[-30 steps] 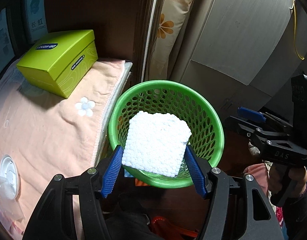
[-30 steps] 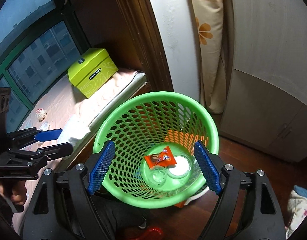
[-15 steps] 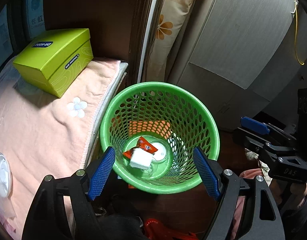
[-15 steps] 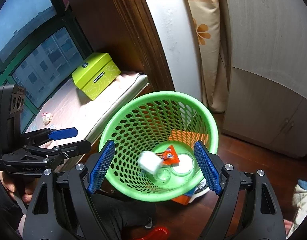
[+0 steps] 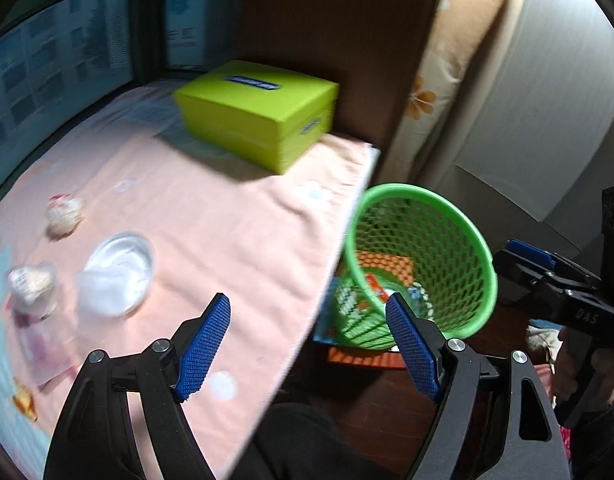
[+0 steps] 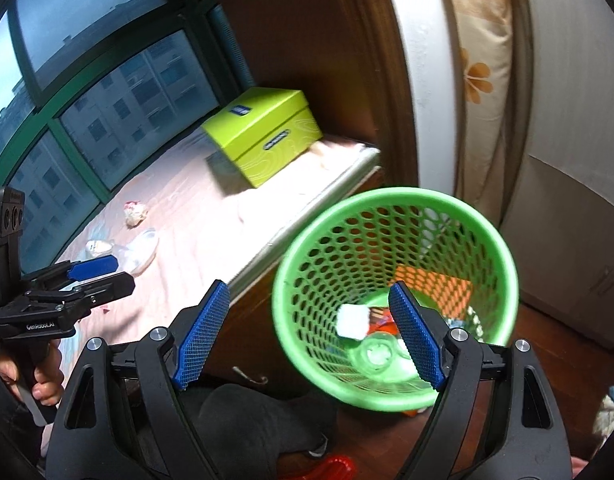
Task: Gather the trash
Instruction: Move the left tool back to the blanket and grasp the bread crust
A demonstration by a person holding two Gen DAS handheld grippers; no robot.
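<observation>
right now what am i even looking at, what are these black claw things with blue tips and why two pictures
They are hand-held grippers, one in each of a person's hands, each carrying a camera that looks along its blue pads. One picture is from the left gripper, the other from the right gripper; each also shows the other from the side. Both are open and hold nothing; the left jaws have just been opening. A green basket on the floor holds a white foam piece. The pink cloth bears a green box, a clear lid and crumpled wrappers.

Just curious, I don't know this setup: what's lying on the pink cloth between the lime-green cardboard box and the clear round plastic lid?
Nothing: in the left wrist view, bare pink cloth stretches between the lime-green box and the clear plastic lid.
</observation>
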